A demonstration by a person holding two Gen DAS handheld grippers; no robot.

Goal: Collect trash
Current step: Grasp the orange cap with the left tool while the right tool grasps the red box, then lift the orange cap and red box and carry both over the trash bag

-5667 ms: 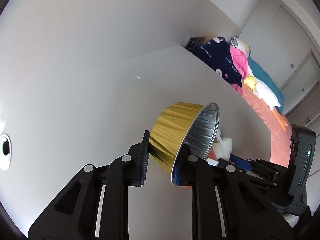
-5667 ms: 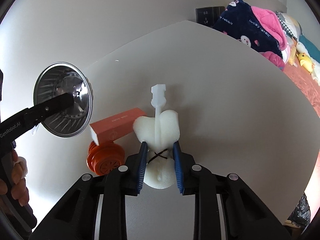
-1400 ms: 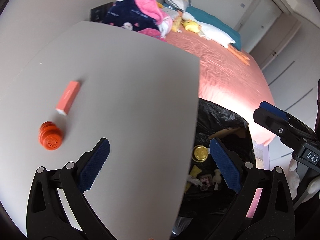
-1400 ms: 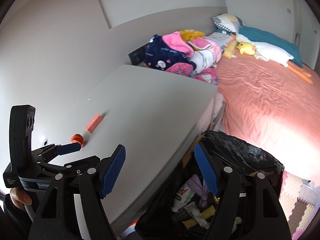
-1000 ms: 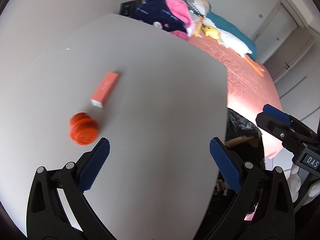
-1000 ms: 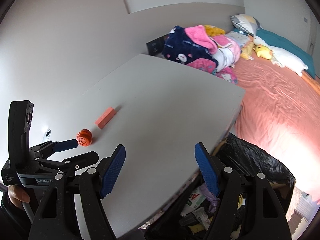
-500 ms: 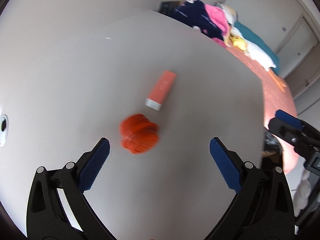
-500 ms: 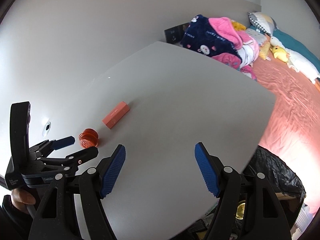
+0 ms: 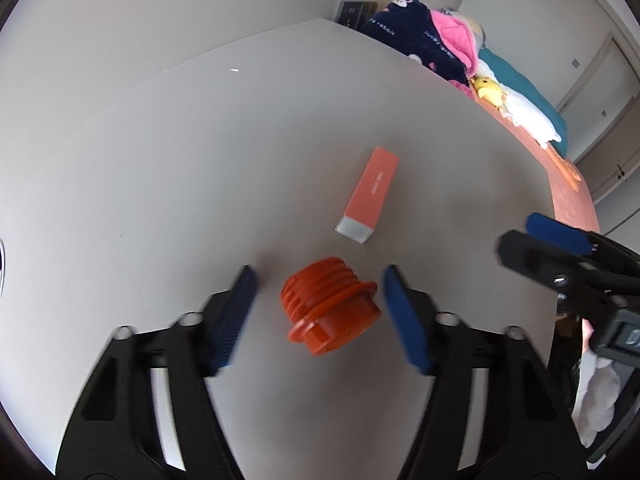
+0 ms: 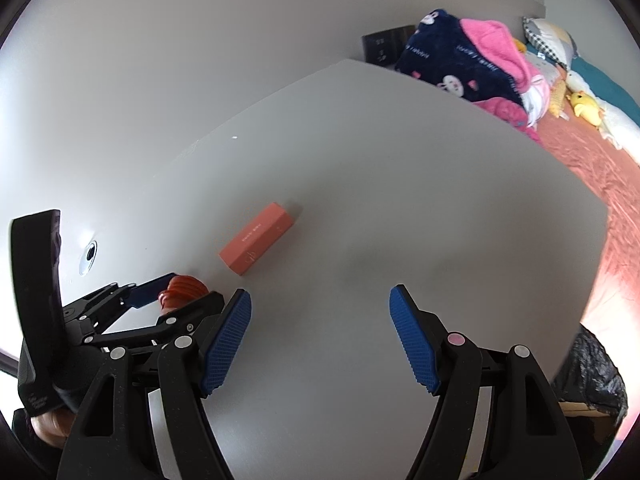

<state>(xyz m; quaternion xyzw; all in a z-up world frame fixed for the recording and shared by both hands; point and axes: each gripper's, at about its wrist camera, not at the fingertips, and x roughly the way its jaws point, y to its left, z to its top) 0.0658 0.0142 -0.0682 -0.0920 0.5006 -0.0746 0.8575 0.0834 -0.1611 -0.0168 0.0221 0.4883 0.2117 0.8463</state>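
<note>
The left gripper [image 9: 318,304] is straddling the orange ribbed plastic screw plug [image 9: 330,310] lying on its side on the grey matte tabletop [image 9: 180,168], jaws spread wide with clear gaps on both sides and nothing gripped. To do this step well, it is probably best to centre the plug between the blue pads, lower until they are level with its widest part, and close across the flange and threaded barrel together (the round body is likely to roll if only one pad arrives first). The ridges should be giving the textured pads good bite; the plastic looks hard and light.

Just beyond the plug, apart from it, the slim salmon-pink cardboard carton with a pale end flap [image 9: 368,196] is lying flat, its long flat faces offering an easy pinch. The right gripper [image 10: 320,336] is hovering over bare tabletop, also wide open and empty, with the carton ahead and to its left. A crinkled black bin bag [image 10: 588,376] is sitting below the table's right edge.
</note>
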